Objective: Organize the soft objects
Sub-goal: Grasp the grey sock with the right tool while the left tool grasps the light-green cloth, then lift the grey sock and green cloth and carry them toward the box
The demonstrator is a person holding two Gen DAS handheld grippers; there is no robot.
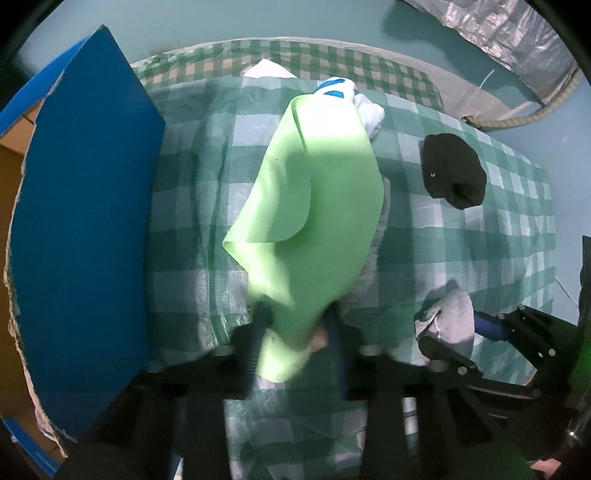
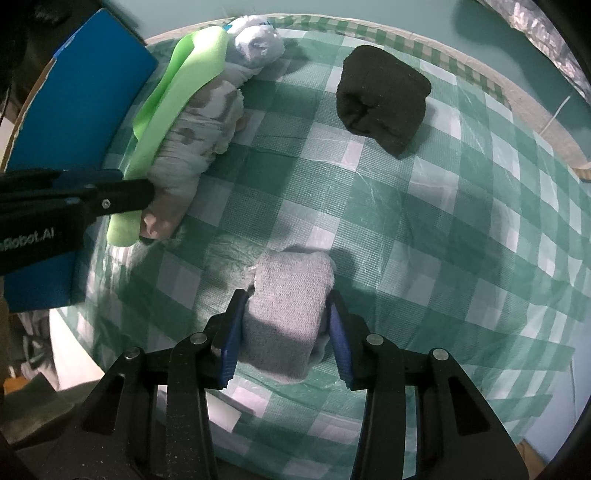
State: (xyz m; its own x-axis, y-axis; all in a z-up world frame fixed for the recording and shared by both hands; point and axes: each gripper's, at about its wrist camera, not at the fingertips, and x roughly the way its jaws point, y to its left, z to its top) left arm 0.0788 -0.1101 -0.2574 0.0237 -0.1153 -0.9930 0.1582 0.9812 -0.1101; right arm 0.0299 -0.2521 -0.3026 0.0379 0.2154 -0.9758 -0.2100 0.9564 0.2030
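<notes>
My left gripper is shut on the near end of a light green cloth. The cloth drapes over a pale patterned rolled bundle on the checked table. The left gripper shows in the right wrist view at the left. My right gripper is shut on a grey folded cloth, its blue pads pressed on both sides. The grey cloth also shows in the left wrist view. A black rolled cloth lies apart at the back right.
A blue cardboard box flap stands along the left edge of the table, also seen in the right wrist view. A white and blue bundle lies beyond the green cloth. A silver sheet hangs at the back right.
</notes>
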